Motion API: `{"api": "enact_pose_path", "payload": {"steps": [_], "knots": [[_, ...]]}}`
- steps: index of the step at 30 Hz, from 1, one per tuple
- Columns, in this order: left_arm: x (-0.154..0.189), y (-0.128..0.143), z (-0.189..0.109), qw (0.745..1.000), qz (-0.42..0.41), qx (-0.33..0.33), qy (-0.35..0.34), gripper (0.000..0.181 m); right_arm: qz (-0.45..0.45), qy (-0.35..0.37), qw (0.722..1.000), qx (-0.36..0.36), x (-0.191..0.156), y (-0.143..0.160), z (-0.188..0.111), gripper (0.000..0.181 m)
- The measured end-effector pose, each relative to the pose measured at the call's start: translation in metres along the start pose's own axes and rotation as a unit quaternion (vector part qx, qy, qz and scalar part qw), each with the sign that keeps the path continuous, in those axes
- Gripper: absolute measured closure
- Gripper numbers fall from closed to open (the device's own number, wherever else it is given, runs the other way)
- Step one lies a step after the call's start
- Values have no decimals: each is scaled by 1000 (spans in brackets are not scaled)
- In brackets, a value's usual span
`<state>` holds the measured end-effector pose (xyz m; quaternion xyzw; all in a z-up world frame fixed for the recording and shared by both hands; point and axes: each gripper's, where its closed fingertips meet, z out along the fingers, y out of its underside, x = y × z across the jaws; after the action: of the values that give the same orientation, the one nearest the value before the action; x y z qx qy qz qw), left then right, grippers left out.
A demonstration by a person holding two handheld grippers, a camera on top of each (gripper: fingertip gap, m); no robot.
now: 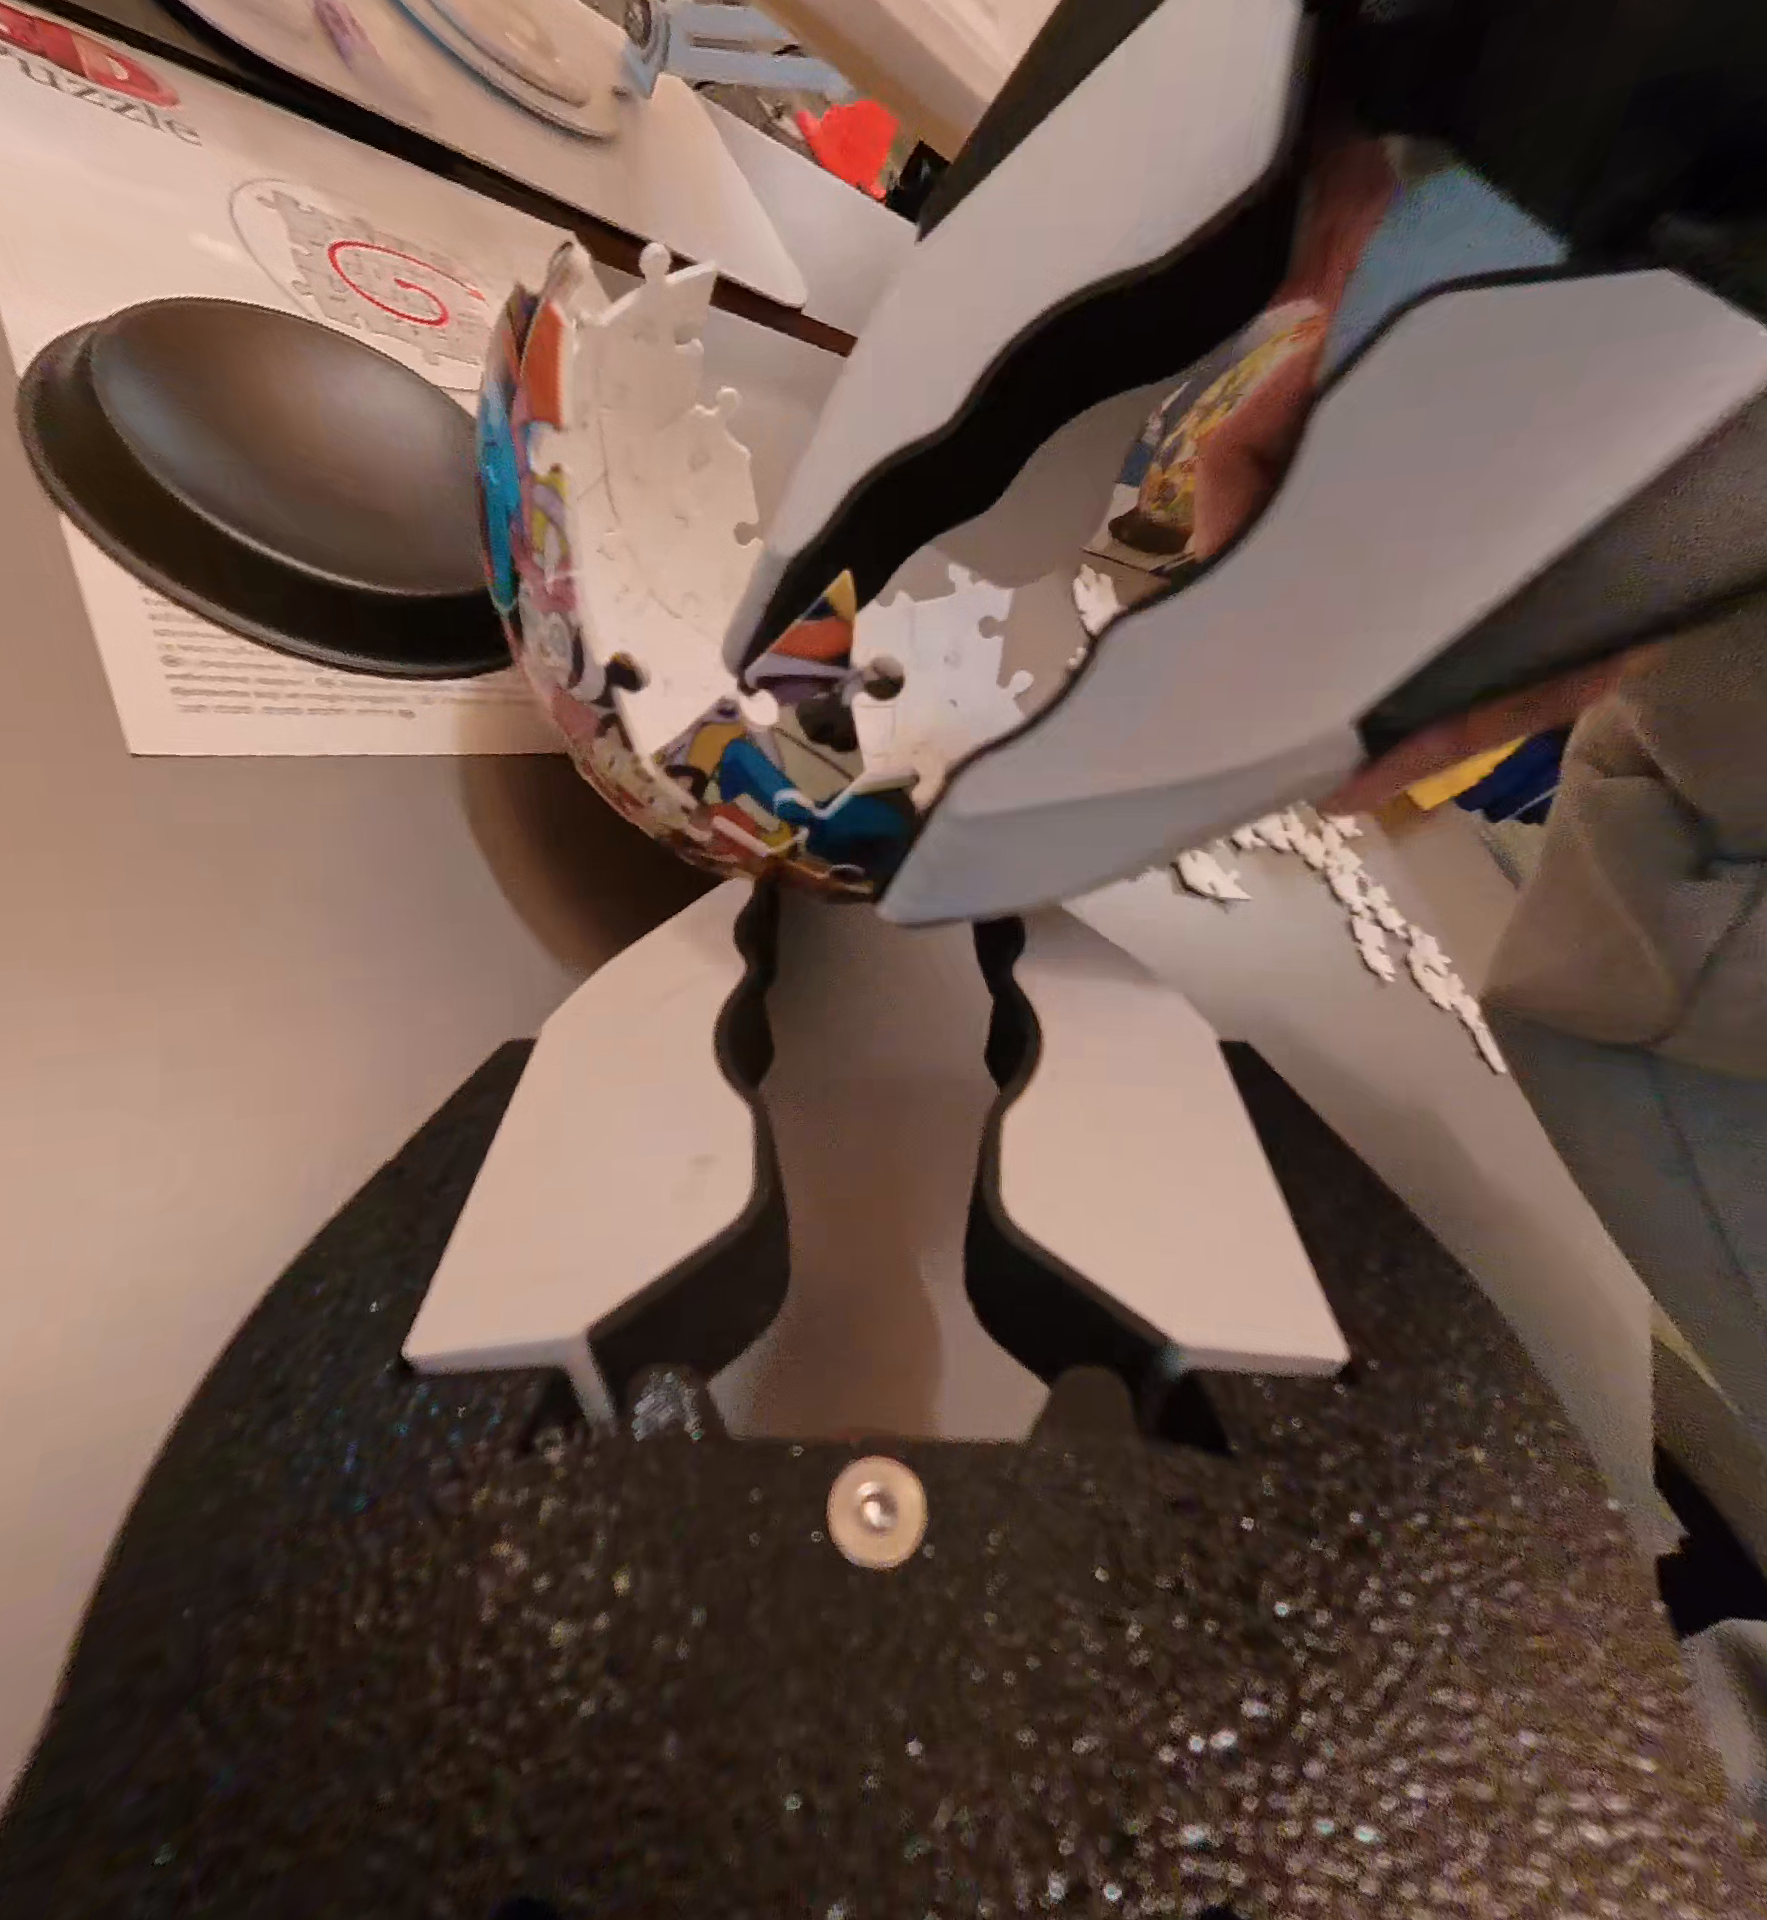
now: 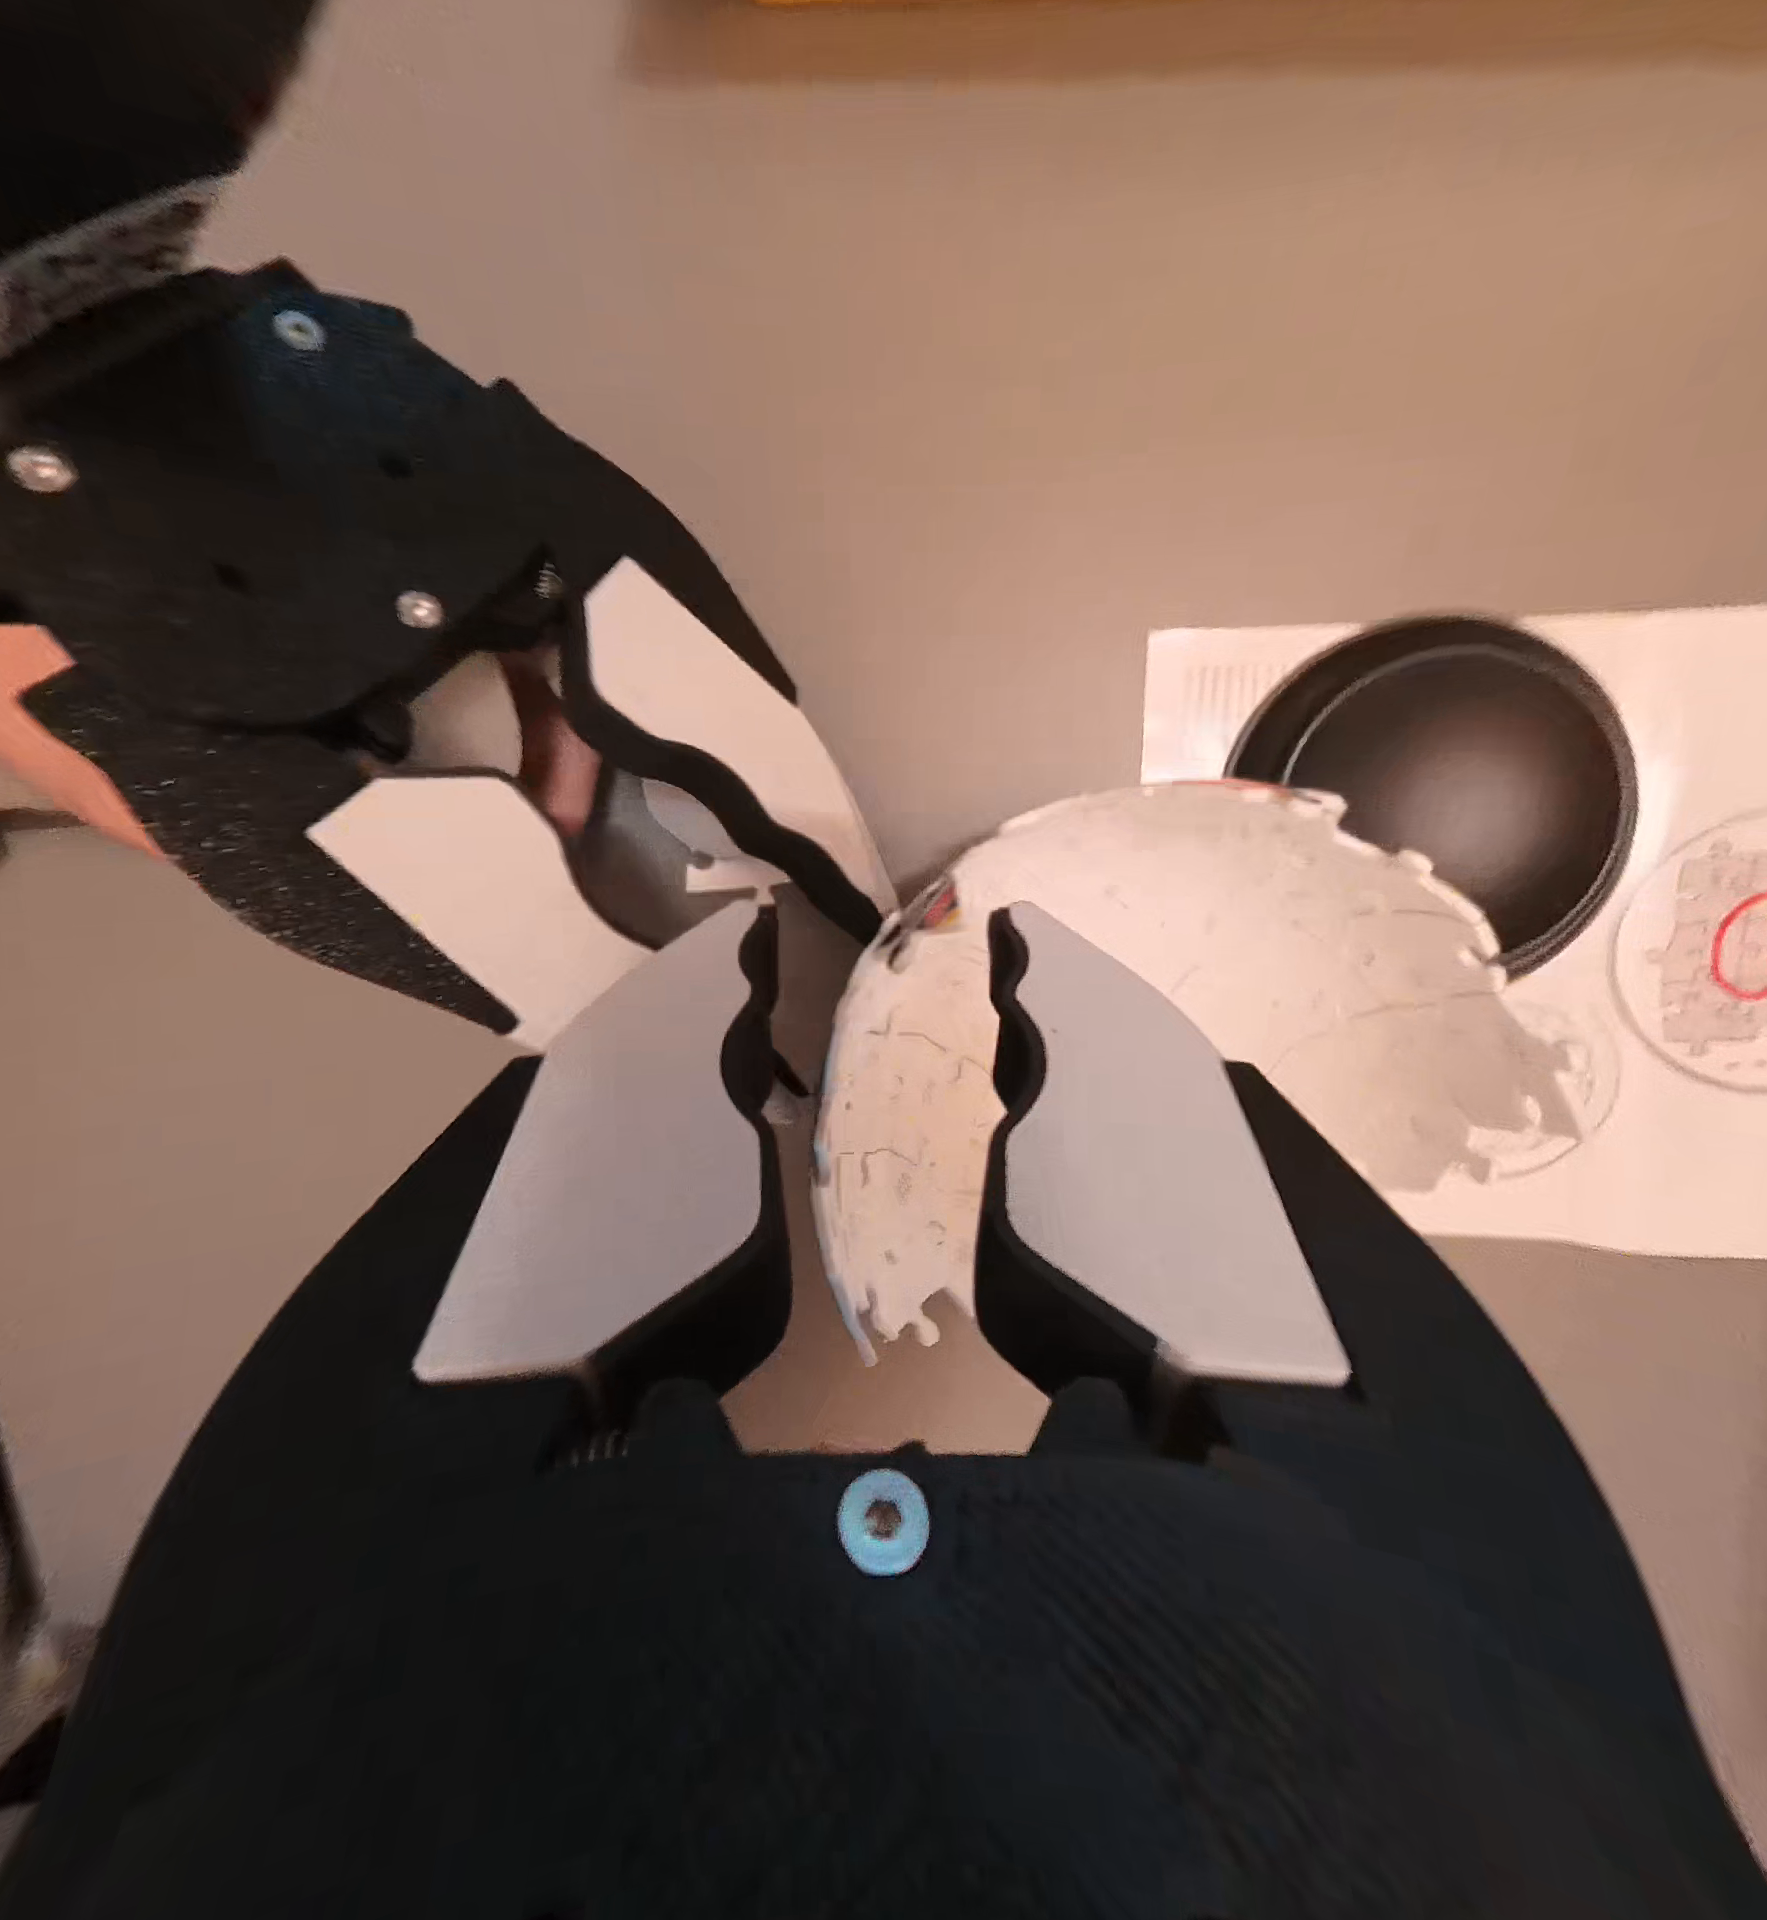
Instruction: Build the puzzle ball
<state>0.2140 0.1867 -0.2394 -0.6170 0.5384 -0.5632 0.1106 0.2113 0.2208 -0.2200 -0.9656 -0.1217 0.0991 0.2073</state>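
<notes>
Left hand-held gripper (image 1: 874,925) nearest the lens in the left wrist view: white fingers parted, nothing between them, tips just under the puzzle ball (image 1: 650,582). Ball only part built, an open shell: coloured print outside, plain white inside, jagged knobbed rim. Resting on the tan bench (image 1: 183,1039), beside a black bowl-shaped stand (image 1: 266,488) that sits on a white printed sheet (image 1: 131,239). Right hand-held gripper (image 1: 837,748) reaching down from upper right, fingers apart and straddling the shell's rim, one tip inside the shell, the other against the coloured outside. Whether squeezing the rim: cannot tell. Loose white puzzle pieces (image 1: 1357,904) strung along the bench at right.

Right wrist view: right hand-held gripper (image 2: 884,920) open over the white inner face of the shell (image 2: 1170,935); left hand-held gripper (image 2: 817,914) coming in from the left, one tip touching the shell's edge. Black stand (image 2: 1461,758) and sheet (image 2: 1741,675) behind the shell.
</notes>
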Motion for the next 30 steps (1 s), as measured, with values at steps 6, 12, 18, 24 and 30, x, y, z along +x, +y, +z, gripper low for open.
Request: {"api": "enact_pose_path", "payload": {"steps": [6, 12, 18, 24, 30], "knots": [[10, -2, -1, 999, 30, 9, 19, 146, 28, -23, 999, -40, -1, 8, 4, 151], [10, 0, 1, 999, 44, -1, 7, 148, 11, -27, 998, -62, 0, 20, -5, 165], [7, 0, 1, 999, 32, 1, 6, 149, -4, -39, 997, -71, -1, 30, -7, 163], [7, 1, 2, 999, 35, -4, 4, 150, -23, -44, 997, -53, -1, 26, -3, 165], [6, 0, 2, 1000, 27, -1, 6, 152, -32, -32, 998, -47, 3, 24, -7, 162]]}}
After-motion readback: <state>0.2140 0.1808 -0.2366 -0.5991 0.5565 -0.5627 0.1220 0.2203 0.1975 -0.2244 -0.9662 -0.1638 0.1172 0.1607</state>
